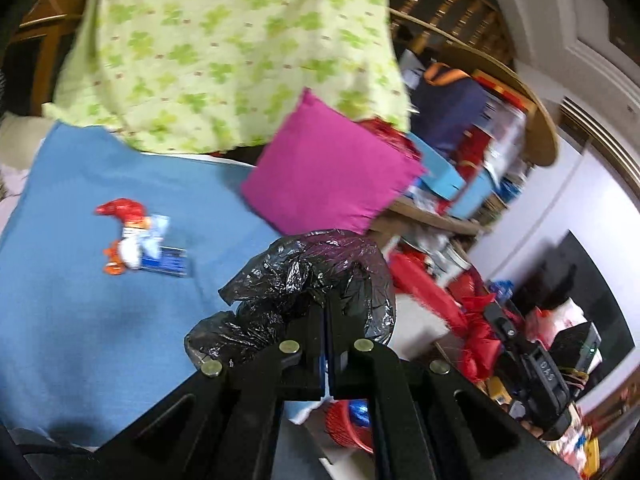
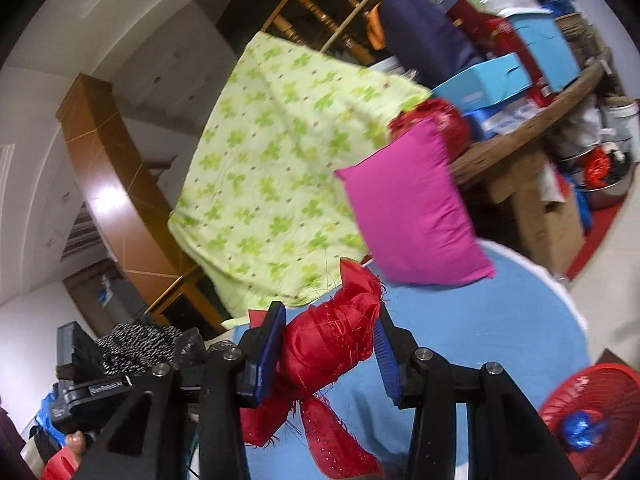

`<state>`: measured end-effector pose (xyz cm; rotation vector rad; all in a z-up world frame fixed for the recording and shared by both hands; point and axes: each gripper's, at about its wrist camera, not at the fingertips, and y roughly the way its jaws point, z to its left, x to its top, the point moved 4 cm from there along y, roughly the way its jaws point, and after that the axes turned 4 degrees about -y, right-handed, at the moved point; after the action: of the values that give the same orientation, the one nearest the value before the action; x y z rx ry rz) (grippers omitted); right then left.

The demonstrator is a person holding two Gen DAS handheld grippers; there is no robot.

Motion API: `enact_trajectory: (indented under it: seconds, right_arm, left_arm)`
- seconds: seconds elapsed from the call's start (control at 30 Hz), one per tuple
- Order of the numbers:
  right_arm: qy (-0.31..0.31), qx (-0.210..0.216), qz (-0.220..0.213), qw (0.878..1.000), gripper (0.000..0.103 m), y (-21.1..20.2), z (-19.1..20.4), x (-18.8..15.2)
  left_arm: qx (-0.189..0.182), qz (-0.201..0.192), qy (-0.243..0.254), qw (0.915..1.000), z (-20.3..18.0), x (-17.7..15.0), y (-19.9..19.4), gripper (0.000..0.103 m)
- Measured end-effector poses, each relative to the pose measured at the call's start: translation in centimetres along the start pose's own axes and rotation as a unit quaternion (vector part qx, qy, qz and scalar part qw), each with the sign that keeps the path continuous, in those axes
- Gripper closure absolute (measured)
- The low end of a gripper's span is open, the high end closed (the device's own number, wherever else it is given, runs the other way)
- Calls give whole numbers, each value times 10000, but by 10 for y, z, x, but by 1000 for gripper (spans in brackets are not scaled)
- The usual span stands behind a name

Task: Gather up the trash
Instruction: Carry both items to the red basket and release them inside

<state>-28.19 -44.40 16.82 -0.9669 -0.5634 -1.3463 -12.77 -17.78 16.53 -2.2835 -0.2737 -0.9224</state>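
In the left wrist view my left gripper point(image 1: 326, 312) is shut on the rim of a crumpled black plastic bag point(image 1: 296, 280), held above a blue bed sheet point(image 1: 100, 300). On that sheet lies a heap of wrappers point(image 1: 138, 242), red, white and blue. In the right wrist view my right gripper point(image 2: 332, 344) is shut on a wad of red frayed fabric point(image 2: 328, 352), whose loose ends hang below the jaws. The other hand-held gripper point(image 1: 536, 376) shows at the right of the left wrist view.
A magenta pillow point(image 2: 412, 208) and a green clover-print quilt point(image 2: 272, 168) lie at the far side of the bed. A wooden shelf point(image 2: 532, 136) beyond holds blue boxes and clutter. A red mesh basket point(image 2: 596, 404) with a blue scrap stands beside the bed.
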Motion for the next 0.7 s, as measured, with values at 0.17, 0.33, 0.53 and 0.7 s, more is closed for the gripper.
enact_trajectory:
  seconds: [0.17,0.33,0.53,0.7]
  right_arm:
    - [-33,-392,-154,9991,57,-39,-22,8]
    - [-21,-936,-276,9952,57,-73,-52,5]
    - [349,-1662,-255,9851,57,-94,-110,-11]
    - [734,-2299,-99,9704,57,-102,-169,-31]
  left_arm:
    - [-377,187,331,9986,-49,-10,14,102]
    - [-734,464,756,9933,-97,-34,38,102]
    - [-956,1069,1129,9832,-134,-74,94,102]
    - [-1135,1548,1294,9728,-153,-106,143,102]
